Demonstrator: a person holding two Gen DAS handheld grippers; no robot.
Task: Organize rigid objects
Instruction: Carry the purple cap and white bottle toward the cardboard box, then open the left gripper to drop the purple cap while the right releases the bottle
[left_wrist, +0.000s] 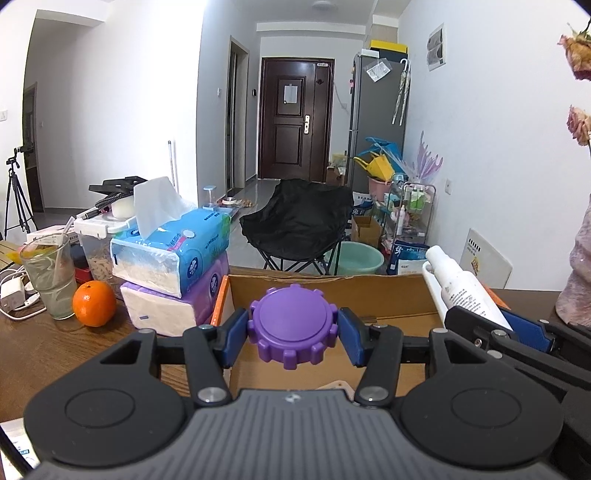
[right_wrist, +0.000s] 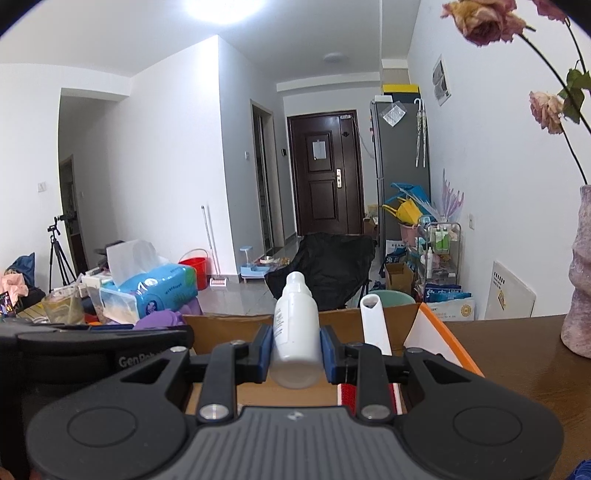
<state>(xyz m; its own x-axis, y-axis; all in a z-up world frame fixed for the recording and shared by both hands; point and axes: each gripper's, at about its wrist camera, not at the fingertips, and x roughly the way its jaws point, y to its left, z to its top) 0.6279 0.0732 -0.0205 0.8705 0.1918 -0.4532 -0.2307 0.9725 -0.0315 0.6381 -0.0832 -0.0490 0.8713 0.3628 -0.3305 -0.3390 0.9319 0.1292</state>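
- Left hand-held gripper (left_wrist: 293, 332): clenched on the purple knob (left_wrist: 293, 326), pads on opposite sides of its ribbed rim, above the cardboard box (left_wrist: 332, 291) at the desk (left_wrist: 55, 343) far edge. Likely light, stiff plastic; the ribs resist slipping.
- Right hand-held gripper (right_wrist: 295, 356): clenched on the white bottle (right_wrist: 295, 332) low on its body, over the same box. Smooth and probably light; a mid-body hold seems steadier.

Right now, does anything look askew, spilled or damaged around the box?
Nothing spilled or damaged. The left tongs grip the purple gear lid squarely over the cardboard box. The right tongs hold the white bottle tilted, which is just the carry pose.
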